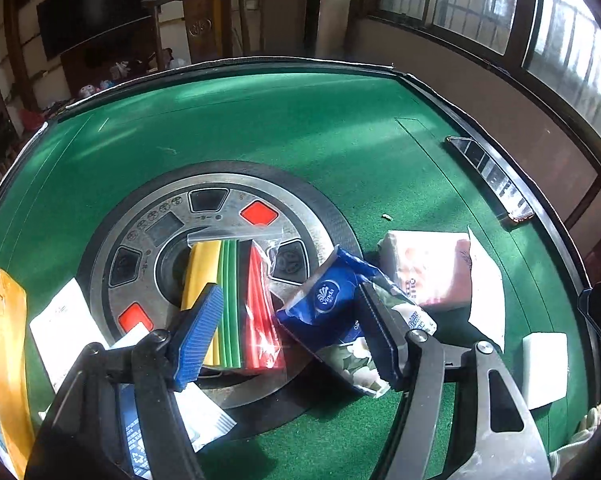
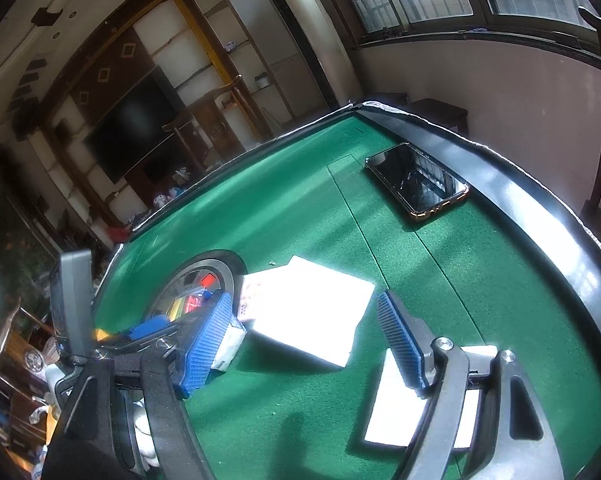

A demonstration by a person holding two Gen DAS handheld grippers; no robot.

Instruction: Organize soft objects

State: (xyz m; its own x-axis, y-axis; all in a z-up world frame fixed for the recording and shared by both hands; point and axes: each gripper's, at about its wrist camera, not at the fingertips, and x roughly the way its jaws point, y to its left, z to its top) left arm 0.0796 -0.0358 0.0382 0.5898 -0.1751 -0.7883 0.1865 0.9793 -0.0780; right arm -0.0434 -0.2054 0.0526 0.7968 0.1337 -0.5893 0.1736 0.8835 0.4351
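Hovering spread over centre-frame clutter: left gripper (image 1: 288,332) straddling zip bag (image 1: 236,300) and blue tissue pack (image 1: 332,312), right gripper (image 2: 304,340) flanking white pack (image 2: 312,312), likely sizing up grasps.

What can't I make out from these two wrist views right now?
- Pink tissue pack: right wrist view, sun glare washes out its print.
- Blue Vinda pack: left wrist view, the left gripper finger covers part of it.
- Yellow bag: cut off by the left wrist frame edge; contents unclear.
- White pad: right wrist view, largely behind the right gripper finger.
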